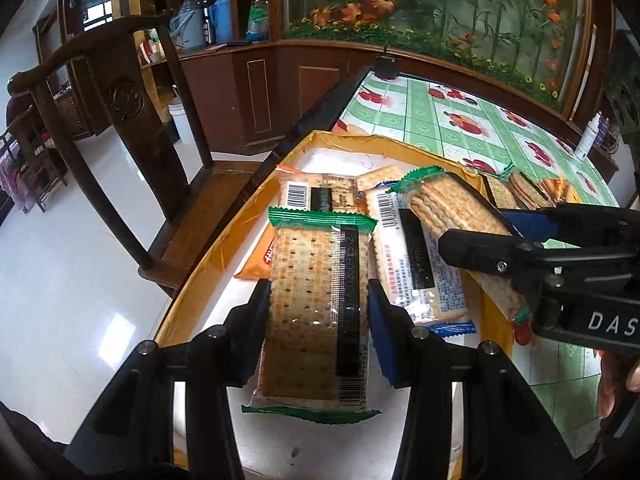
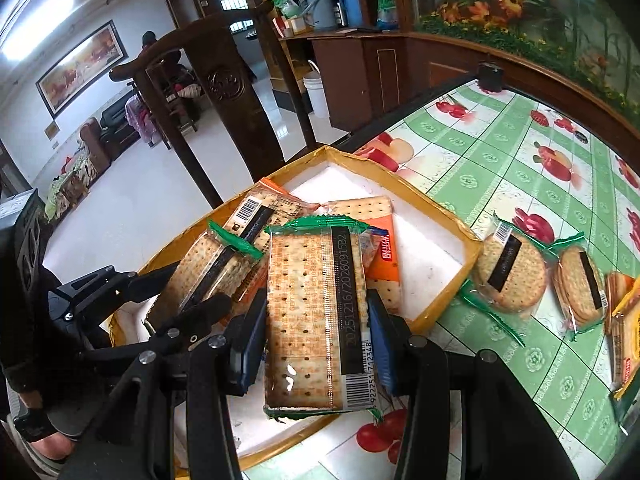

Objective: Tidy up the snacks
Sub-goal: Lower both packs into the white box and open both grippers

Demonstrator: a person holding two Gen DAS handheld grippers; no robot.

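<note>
A: So, the left gripper (image 1: 318, 304) is clamped on a green-edged cracker pack (image 1: 316, 300), its blue pads pressing both long sides, and the pack hangs over the tray.

B: And the right gripper (image 2: 318, 320)?

A: Likewise closed on a second green-edged cracker pack (image 2: 316, 300), barcode end toward the camera, held above the near part of the tray. In the left wrist view that same pack shows edge-on between the right gripper's fingers.

B: Where do both sit?

A: Over a shallow yellow-rimmed tray (image 2: 448, 216) with a white floor. Lying inside it are an orange cracker pack (image 2: 384, 252), a blue-trimmed pack (image 1: 420, 268) and another pack (image 1: 320, 196) with its barcode up, overlapping one another.

B: Anything outside the tray?

A: Yes, two round biscuit packs (image 2: 512, 272) lie on the tabletop (image 2: 500, 152) just beside the tray's right rim, and a yellow pack (image 2: 624, 332) is farther right. The tabletop has a green checked cover with fruit prints. A dark wooden chair (image 1: 120, 120) stands at the tabletop's left edge.
</note>
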